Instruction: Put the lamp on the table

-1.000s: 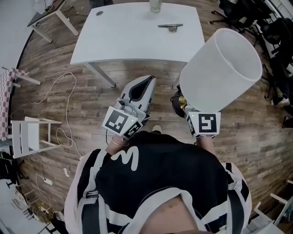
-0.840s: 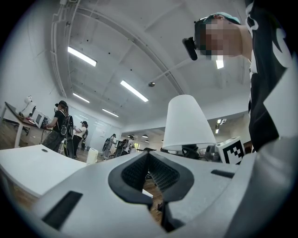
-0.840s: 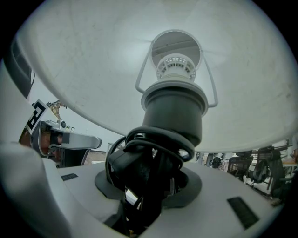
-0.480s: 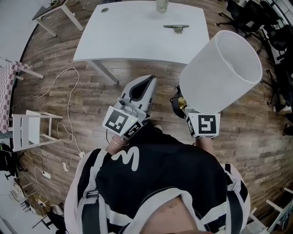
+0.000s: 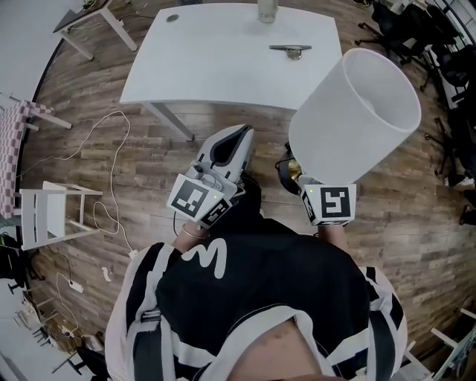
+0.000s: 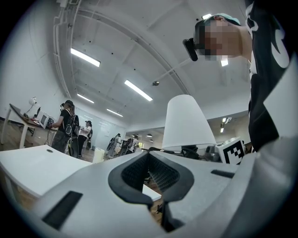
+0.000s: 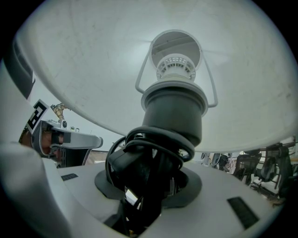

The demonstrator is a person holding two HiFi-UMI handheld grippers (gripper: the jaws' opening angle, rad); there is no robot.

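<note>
- The lamp (image 5: 357,111) is in the air over the wooden floor (image 5: 111,97), on the person's side of the white tabletop (image 5: 223,59) and not touching it.
- The right hand-held gripper (image 5: 295,170) pinches the lamp low on its dark stem (image 7: 173,111), just under the shade. Its jaws are closed around the stem and the black cord (image 7: 139,153) wound about it.
- Gripping there likely keeps the pads off the thin shade and traps the cord so it cannot dangle or snag.
- The shade tilts up and away to the person's right, its open mouth facing the head camera. That fits a level gripper carrying a top-heavy load.
- The left hand-held gripper (image 5: 238,134) is beside the lamp, apart from it. Its jaws are pressed together with nothing between them, so it seems only to be riding along.
- The tabletop carries a small metal piece (image 5: 291,49) and a jar (image 5: 266,9) toward its far side. The near half is bare, a sensible landing spot.
- Judgement: this is the carrying stage, with the lamp yet to be brought over the tabletop and set upright.
- Risk: the wide shade could catch the tabletop's edge.
</note>
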